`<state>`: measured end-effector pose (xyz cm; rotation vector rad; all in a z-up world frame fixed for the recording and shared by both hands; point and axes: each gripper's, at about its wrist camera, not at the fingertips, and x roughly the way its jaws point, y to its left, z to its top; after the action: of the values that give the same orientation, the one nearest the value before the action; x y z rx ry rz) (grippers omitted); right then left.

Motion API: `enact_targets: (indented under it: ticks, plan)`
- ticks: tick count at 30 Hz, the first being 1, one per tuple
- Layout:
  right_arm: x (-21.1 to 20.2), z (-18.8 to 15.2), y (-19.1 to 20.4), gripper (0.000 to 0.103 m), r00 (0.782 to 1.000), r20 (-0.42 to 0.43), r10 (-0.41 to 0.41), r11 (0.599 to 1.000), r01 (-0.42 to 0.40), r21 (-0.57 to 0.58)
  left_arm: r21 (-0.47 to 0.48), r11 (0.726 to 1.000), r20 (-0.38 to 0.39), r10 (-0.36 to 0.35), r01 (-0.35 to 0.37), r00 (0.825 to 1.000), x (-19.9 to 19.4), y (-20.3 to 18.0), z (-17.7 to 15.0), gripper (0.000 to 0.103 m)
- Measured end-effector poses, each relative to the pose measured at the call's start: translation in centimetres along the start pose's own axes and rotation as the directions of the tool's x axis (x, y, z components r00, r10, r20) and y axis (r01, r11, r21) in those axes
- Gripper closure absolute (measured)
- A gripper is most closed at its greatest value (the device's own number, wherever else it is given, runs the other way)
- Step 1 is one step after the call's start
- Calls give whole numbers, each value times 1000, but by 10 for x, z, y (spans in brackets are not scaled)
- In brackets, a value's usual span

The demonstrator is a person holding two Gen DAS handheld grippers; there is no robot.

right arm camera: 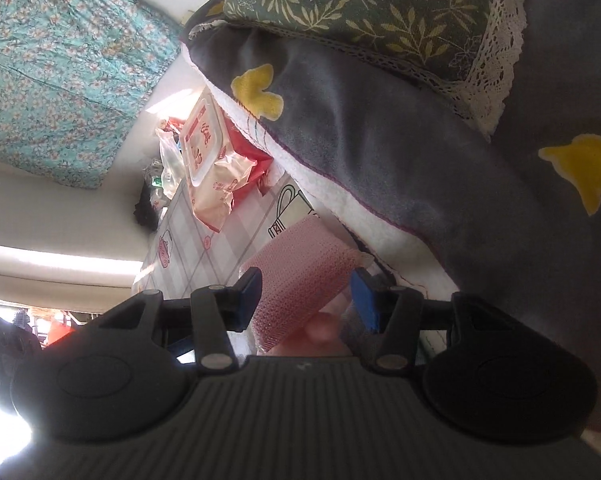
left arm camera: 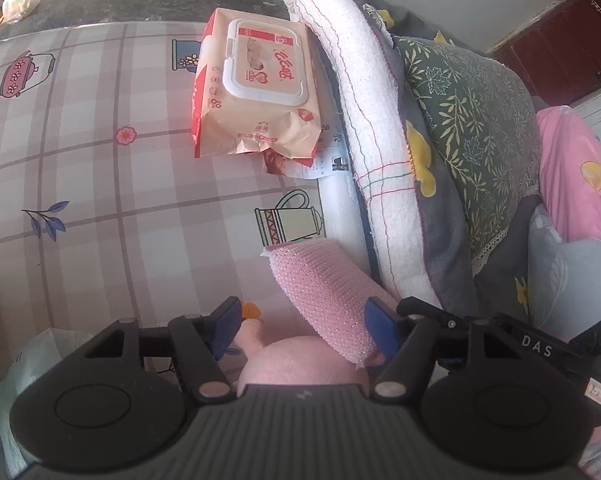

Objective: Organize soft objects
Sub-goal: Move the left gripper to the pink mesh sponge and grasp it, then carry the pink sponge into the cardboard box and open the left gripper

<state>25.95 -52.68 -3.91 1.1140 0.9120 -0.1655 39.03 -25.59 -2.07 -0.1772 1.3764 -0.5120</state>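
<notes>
Left gripper [left arm camera: 302, 326] hangs over the checked bench [left arm camera: 100, 184], fingers [left arm camera: 380, 330] parted around a pink plush toy [left arm camera: 300, 360] and the near end of a pink sponge [left arm camera: 324, 292]; the right pad meets the sponge, the left stands clear. Right gripper [right arm camera: 306, 294]: fingers [right arm camera: 249, 294] spread either side of the same sponge [right arm camera: 300, 280], pad contact cannot be told. Sponge lies on the bench just beside a white rolled towel [left arm camera: 364, 128], nearer the camera than the wet-wipes pack [left arm camera: 256, 88]
</notes>
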Motion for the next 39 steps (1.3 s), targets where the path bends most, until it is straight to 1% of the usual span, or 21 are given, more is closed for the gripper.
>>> enact_targets:
  ticks: [3, 6, 8, 12, 13, 14, 15, 18, 19, 21, 23, 25, 28, 31, 35, 39]
  plan:
    - [13, 6, -6, 53, 999, -16, 37, 999, -36, 37, -56, 998, -26, 2, -4, 1000, 19, -1, 8, 34]
    - [24, 10, -12, 55, 998, -22, 60, 996, -58, 62, -83, 997, -57, 6, -10, 998, 36, -2, 14, 34]
    - [30, 13, -14, 56, 997, -23, 69, 995, -67, 71, -106, 994, -68, 12, -19, 998, 45, -1, 17, 37]
    - [38, 17, -13, 56, 996, -19, 84, 994, -83, 75, -122, 992, -68, 24, -32, 997, 57, 1, 22, 43]
    - [40, 17, -12, 56, 996, -19, 89, 993, -88, 77, -121, 992, -65, 25, -32, 998, 59, 1, 24, 45]
    - [40, 15, -12, 56, 995, -17, 94, 993, -93, 79, -117, 993, -59, 22, -29, 998, 59, 1, 25, 53]
    - [41, 15, -12, 56, 995, -14, 98, 992, -96, 81, -111, 994, -54, 19, -25, 998, 59, 0, 26, 57]
    - [46, 17, -11, 56, 994, -4, 110, 991, -109, 79, -78, 996, -19, 35, -36, 999, 51, -3, 27, 65]
    - [46, 18, -10, 55, 993, 2, 116, 990, -116, 76, -67, 997, -9, 35, -36, 999, 48, -4, 27, 66]
    - [46, 17, -9, 55, 992, 20, 128, 989, -129, 67, -59, 998, 4, 21, -21, 1000, 38, -4, 28, 69]
    - [46, 18, -6, 55, 989, 40, 146, 987, -148, 68, -59, 998, 11, -9, 9, 1000, 24, -4, 28, 70]
    - [44, 21, -3, 54, 981, 45, 187, 979, -190, 77, -55, 998, 17, -38, 39, 999, 9, -4, 26, 70]
    - [42, 17, 4, 54, 969, 45, 242, 966, -245, 83, -26, 995, 30, -99, 100, 995, -24, -3, 15, 70]
    - [34, 5, 9, 53, 946, 31, 322, 942, -323, 95, 9, 988, 41, -152, 152, 988, -58, 0, 0, 70]
    - [31, -18, 32, 52, 912, -12, 409, 910, -407, 81, 47, 977, 70, -211, 208, 975, -102, 16, -25, 70]
    - [28, -54, 62, 51, 888, -96, 450, 893, -448, 46, 47, 960, 99, -280, 277, 955, -146, 46, -55, 70]
